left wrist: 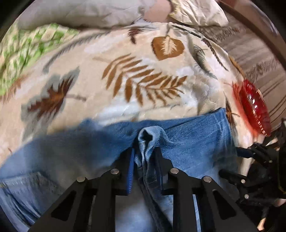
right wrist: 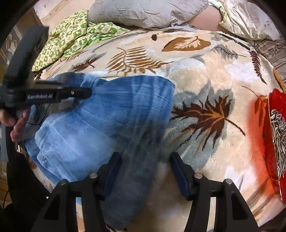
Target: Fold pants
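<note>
Blue jeans (left wrist: 187, 142) lie on a leaf-patterned blanket (left wrist: 125, 75). In the left wrist view, my left gripper (left wrist: 144, 153) is shut on a bunched fold of the jeans between its pads. In the right wrist view, the jeans (right wrist: 107, 121) lie folded over at the left and centre. My right gripper (right wrist: 145, 158) is open, with a denim edge lying between its fingers, not pinched. The left gripper (right wrist: 78, 93) shows at the left of that view, holding the jeans' far corner.
A red dish (right wrist: 275, 135) holding sunflower seeds sits at the right on the blanket; it also shows in the left wrist view (left wrist: 253, 110). A green patterned cloth (right wrist: 75, 33) and grey pillows (right wrist: 143, 12) lie at the back.
</note>
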Action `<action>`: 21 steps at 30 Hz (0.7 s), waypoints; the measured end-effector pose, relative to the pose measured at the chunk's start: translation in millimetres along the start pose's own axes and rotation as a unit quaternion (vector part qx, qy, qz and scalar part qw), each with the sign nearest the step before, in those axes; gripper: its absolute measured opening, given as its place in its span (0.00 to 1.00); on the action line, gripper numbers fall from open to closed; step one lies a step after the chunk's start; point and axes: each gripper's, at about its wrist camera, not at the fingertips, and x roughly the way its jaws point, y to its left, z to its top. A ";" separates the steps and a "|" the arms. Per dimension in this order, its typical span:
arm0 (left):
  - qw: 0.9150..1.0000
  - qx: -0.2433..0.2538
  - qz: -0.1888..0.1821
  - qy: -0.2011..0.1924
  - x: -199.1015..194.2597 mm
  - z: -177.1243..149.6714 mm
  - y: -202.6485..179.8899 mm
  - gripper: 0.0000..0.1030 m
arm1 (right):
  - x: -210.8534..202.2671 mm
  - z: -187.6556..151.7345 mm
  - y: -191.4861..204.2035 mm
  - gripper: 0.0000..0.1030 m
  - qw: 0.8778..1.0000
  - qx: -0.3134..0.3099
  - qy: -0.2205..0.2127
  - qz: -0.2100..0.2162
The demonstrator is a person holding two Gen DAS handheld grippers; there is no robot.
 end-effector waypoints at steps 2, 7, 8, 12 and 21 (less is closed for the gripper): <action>1.000 0.003 -0.009 -0.002 -0.9 -0.9 2.0 0.22 | -0.7 2.2 1.4 0.60 1.000 0.003 0.001 0.003; 1.000 0.010 0.009 -0.003 1.9 1.2 -5.0 0.22 | -35.5 19.0 -4.5 0.60 0.999 0.022 -0.047 0.014; 1.000 0.008 0.009 -0.003 2.5 2.1 -4.9 0.22 | -37.2 28.1 -5.6 0.60 0.998 0.020 -0.053 0.002; 1.000 0.004 0.005 -0.003 2.0 2.3 -2.6 0.22 | -17.3 65.0 -1.4 0.60 0.999 0.011 -0.050 -0.001; 0.999 -0.029 -0.033 -0.015 -1.9 -9.1 15.9 0.19 | 31.0 68.2 -20.9 0.59 1.000 0.027 -0.012 0.007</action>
